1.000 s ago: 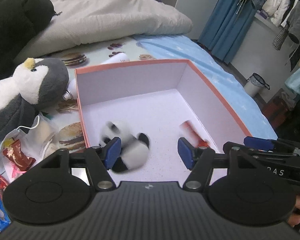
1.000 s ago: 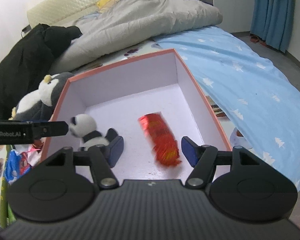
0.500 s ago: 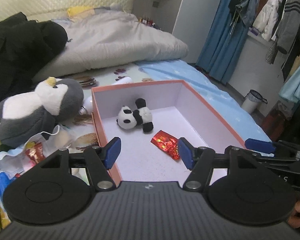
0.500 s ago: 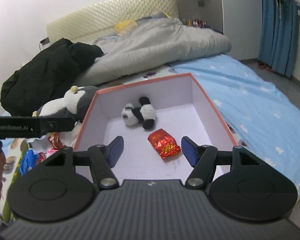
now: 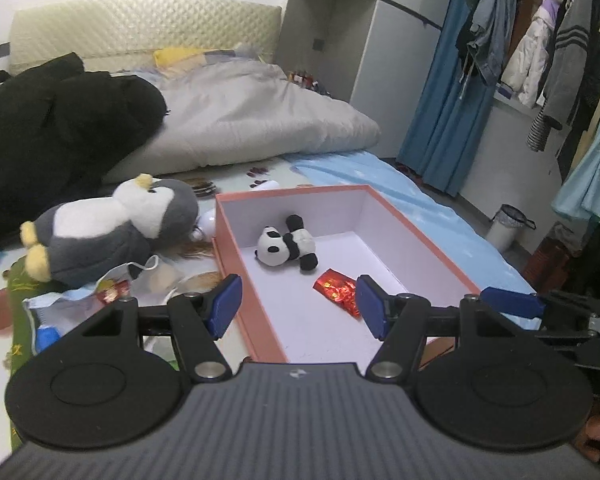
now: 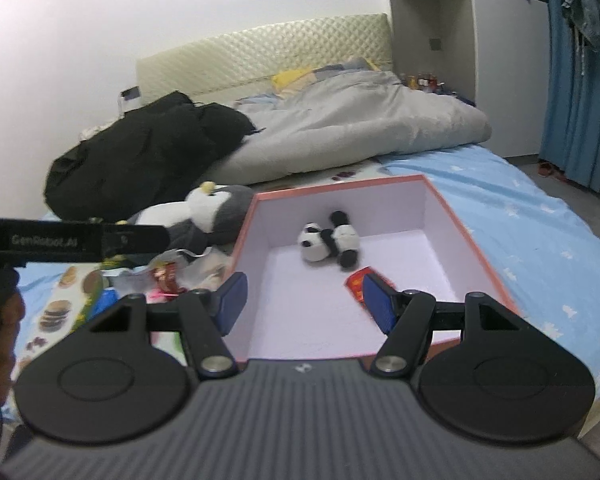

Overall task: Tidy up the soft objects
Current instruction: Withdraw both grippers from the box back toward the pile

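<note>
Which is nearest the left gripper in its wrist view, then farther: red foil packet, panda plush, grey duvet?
From the left gripper, nearest first:
1. Red foil packet: on the floor of the box, just beyond the gripper's right-hand finger.
2. Panda plush: deeper in the box, toward its back wall.
3. Grey duvet: on the bed, well behind the box.

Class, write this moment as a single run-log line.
left gripper: open, empty | right gripper: open, empty | small plush panda, red foil packet: in pink-rimmed box

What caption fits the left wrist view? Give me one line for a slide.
Open left tool above a pink-rimmed white box holding a small plush panda and a red foil packet.
</note>
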`<state>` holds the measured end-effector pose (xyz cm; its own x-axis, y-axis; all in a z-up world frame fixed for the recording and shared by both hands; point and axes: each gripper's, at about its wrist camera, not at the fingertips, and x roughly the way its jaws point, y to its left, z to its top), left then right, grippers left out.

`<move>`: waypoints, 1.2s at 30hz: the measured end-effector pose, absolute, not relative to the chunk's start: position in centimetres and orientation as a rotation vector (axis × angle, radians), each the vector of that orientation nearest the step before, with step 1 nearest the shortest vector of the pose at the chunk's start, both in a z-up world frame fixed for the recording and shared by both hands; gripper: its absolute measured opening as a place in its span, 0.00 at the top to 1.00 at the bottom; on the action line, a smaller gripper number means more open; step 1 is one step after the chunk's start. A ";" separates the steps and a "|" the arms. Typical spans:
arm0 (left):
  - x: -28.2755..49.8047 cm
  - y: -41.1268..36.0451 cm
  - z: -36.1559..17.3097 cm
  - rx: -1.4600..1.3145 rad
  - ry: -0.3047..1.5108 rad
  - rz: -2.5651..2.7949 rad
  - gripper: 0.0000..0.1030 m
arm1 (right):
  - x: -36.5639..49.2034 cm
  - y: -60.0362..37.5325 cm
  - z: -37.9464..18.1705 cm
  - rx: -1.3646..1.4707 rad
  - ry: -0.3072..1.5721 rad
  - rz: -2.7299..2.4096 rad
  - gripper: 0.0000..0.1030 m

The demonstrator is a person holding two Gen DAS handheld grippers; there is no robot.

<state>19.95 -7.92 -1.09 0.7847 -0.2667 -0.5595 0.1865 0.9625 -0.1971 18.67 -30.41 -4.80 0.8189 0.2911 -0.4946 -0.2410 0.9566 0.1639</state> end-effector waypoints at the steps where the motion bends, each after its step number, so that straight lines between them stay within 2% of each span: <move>1: 19.3 -7.5 -1.0 -0.140 0.617 -0.240 0.34 | 18.2 -30.1 -4.7 0.094 0.538 0.286 0.35; 4: 17.3 -6.2 -1.1 -0.155 0.607 -0.205 0.30 | 16.8 -29.3 -4.5 0.089 0.528 0.299 0.35; 21: 8.3 0.1 -2.8 -0.233 0.645 -0.046 0.27 | 11.5 -24.3 -5.8 0.043 0.589 0.420 0.35; 33: 5.5 -0.1 -4.4 -0.271 0.637 -0.035 0.27 | 9.2 -23.2 -6.3 0.022 0.588 0.424 0.35; 36: 4.8 -0.3 -4.7 -0.244 0.623 -0.034 0.23 | 8.5 -23.0 -6.8 0.023 0.563 0.385 0.35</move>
<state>4.85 -0.26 -4.75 0.8124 -0.1044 -0.5737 -0.0419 0.9708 -0.2360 8.53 -23.05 -6.76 0.7764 0.3620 -0.5159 -0.3498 0.9284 0.1251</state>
